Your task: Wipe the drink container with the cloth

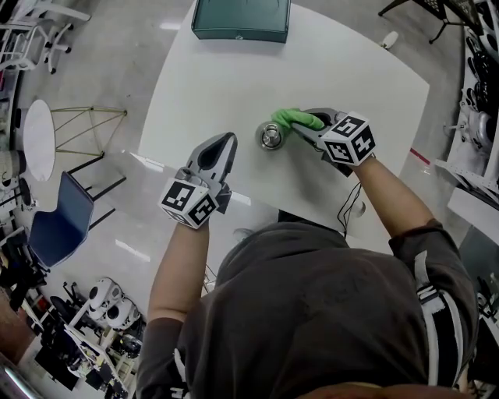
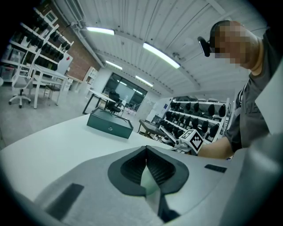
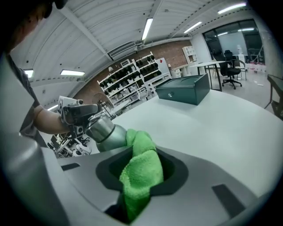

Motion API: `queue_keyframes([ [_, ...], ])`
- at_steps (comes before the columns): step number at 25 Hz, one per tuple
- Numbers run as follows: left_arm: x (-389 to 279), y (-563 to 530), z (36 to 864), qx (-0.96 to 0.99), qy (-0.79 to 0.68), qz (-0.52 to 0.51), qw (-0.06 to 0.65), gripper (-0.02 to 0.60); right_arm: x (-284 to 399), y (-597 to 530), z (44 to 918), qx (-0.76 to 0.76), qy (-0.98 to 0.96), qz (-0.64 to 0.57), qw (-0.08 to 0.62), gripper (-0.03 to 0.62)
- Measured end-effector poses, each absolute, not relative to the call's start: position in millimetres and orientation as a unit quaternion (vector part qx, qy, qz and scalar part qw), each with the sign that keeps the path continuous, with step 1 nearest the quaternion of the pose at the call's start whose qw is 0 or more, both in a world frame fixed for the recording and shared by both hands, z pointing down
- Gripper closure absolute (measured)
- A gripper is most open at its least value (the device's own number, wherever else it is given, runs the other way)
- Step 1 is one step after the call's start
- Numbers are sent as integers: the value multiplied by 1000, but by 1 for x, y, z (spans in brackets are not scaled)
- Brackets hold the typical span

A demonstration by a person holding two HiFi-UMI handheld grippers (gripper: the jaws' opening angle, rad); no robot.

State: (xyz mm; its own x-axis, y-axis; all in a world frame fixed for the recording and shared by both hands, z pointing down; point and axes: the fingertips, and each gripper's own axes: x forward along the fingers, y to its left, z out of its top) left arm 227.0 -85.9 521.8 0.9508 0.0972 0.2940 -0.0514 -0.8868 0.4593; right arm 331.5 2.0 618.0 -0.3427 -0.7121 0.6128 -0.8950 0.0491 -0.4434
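A steel drink container stands upright on the white table. My right gripper is shut on a bright green cloth, and the cloth lies against the container's right side. In the right gripper view the cloth bulges out of the jaws and touches the container. My left gripper hovers a short way left of the container, apart from it. Its jaws are shut with nothing between them. The container is hidden in the left gripper view.
A dark green metal box sits at the table's far edge. A cable hangs off the near edge by my right arm. A blue chair and a round side table stand on the floor at left, with shelving at right.
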Motion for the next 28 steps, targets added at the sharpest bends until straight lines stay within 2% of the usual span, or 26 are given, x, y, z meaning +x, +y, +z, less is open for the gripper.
queue_keyframes([
  [11,223,-89,532,962,10,147,231,577,330,0,641,534,-725,400,173,514],
  [17,220,-93,535,963,28,137,230,577,347,-20,613,501,-739,439,105,514],
  [21,219,-108,534,962,50,137,231,577,333,-46,591,401,-774,487,51,514],
  [28,231,-125,535,959,90,137,231,577,316,-63,589,271,-795,541,52,514],
])
